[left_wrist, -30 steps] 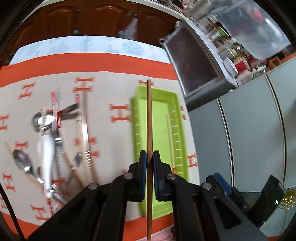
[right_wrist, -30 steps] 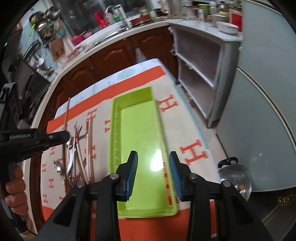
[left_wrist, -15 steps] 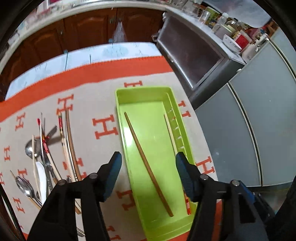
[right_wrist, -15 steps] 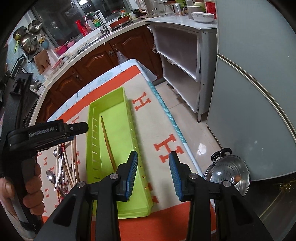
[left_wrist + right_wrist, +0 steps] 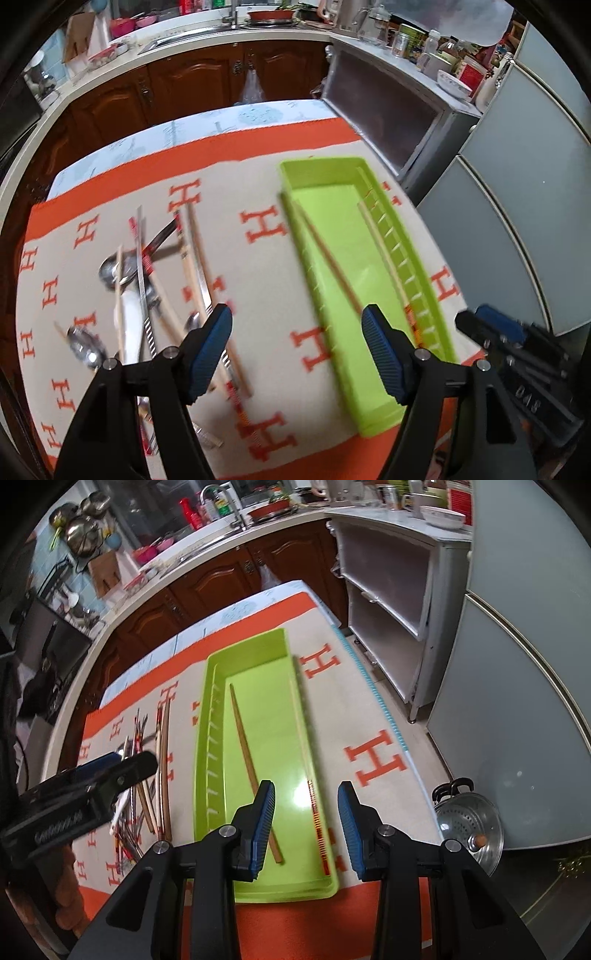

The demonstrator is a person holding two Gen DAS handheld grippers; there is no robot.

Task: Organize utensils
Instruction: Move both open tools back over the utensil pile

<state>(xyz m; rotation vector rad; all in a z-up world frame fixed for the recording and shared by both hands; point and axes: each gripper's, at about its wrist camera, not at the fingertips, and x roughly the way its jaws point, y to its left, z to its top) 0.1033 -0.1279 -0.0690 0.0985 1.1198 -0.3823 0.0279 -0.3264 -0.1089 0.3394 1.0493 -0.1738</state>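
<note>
Utensils (image 5: 147, 295) — spoons and chopsticks — lie heaped at the left of the left wrist frame on the H-patterned cloth (image 5: 258, 229). Left gripper (image 5: 297, 345) — jaws opening wide, nothing between. Right of centre, the green tray (image 5: 369, 402) holds a brown chopstick (image 5: 251, 768). Right gripper (image 5: 306, 823) hangs half-open, empty.

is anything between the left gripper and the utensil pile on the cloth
Nothing visible. The left gripper, opening with nothing between its fingers, hangs over bare cloth between the utensil pile and the green tray.
</note>
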